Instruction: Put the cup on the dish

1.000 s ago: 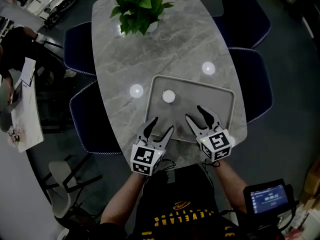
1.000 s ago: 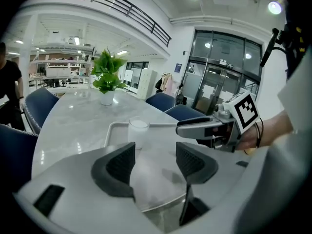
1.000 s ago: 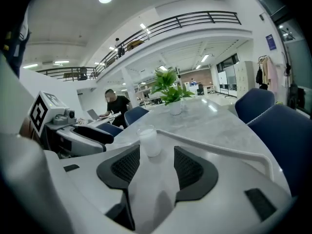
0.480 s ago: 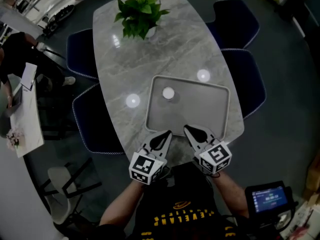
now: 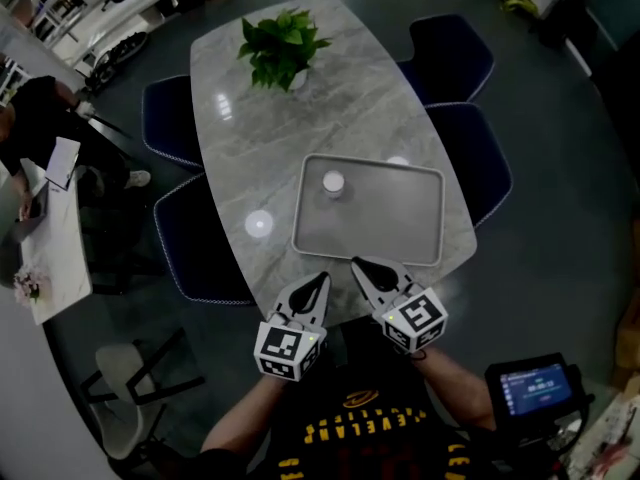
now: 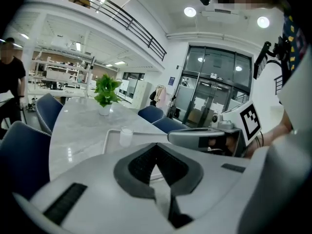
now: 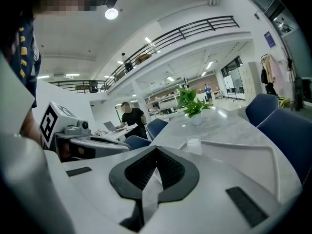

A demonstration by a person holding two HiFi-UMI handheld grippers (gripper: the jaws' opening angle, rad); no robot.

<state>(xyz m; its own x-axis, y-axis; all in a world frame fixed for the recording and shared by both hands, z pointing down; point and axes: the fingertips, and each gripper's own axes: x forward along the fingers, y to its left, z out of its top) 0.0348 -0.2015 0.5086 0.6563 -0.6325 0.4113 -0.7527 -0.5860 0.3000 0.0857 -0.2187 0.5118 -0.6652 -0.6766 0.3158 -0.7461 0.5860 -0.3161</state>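
The dark blue upholstered chairs (image 5: 172, 123) sit partly hidden beneath the grey marble oval worktop (image 5: 300, 118). Contents of the small white cup (image 5: 333, 183): too small to tell. Print on the black handheld screen (image 5: 536, 388): illegible. The left tool (image 6: 157, 147) covers the near edge of the grey rectangular tray (image 6: 146, 133) with its own body.

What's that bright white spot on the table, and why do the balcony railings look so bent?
Head view: the spot on the table looks like ceiling-light glare, not an object. Left and right gripper views: wide-angle lenses bow the railings.
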